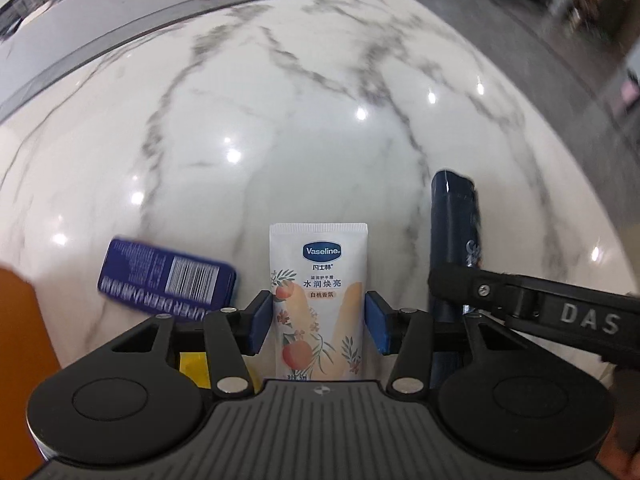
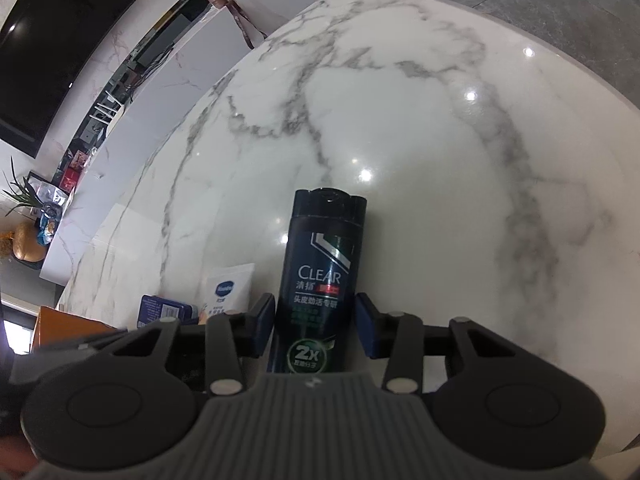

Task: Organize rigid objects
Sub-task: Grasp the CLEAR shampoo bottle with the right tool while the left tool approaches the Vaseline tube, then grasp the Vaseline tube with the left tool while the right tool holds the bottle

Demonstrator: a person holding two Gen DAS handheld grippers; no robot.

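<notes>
The left gripper [image 1: 318, 322] straddles a white Vaseline tube [image 1: 318, 300] lying flat on the marble table [image 1: 320, 120], its crimped end pointing away toward the table's middle; the blue pads [image 1: 260, 322] stand just beside the tube's two edges with a thin gap showing on each side, so the tongs are narrow but not pinching it. Beside the tube toward the table's left edge lies a blue tin [image 1: 168, 280] with a barcode and white lettering, tilted and blurred in this view, and something yellow [image 1: 194, 366] shows under the left finger linkage. An orange surface [image 1: 20, 360] fills the lower left corner. On the other side of the tube, the right gripper [image 2: 315, 322] reaches in over a dark CLEAR shampoo bottle [image 2: 322, 280], which lies on the table with its black cap pointing away from the near edge. The left pad [image 2: 266, 322] sits against the bottle's side, while a slim gap shows at the other pad; whether the tongs truly press the bottle I cannot tell. From the right wrist view the tube and the tin lie to the bottle's left, near the table's near edge. Beyond the far edge stand a white counter [image 2: 168, 92] and a dark screen [image 2: 52, 52] on the wall.
</notes>
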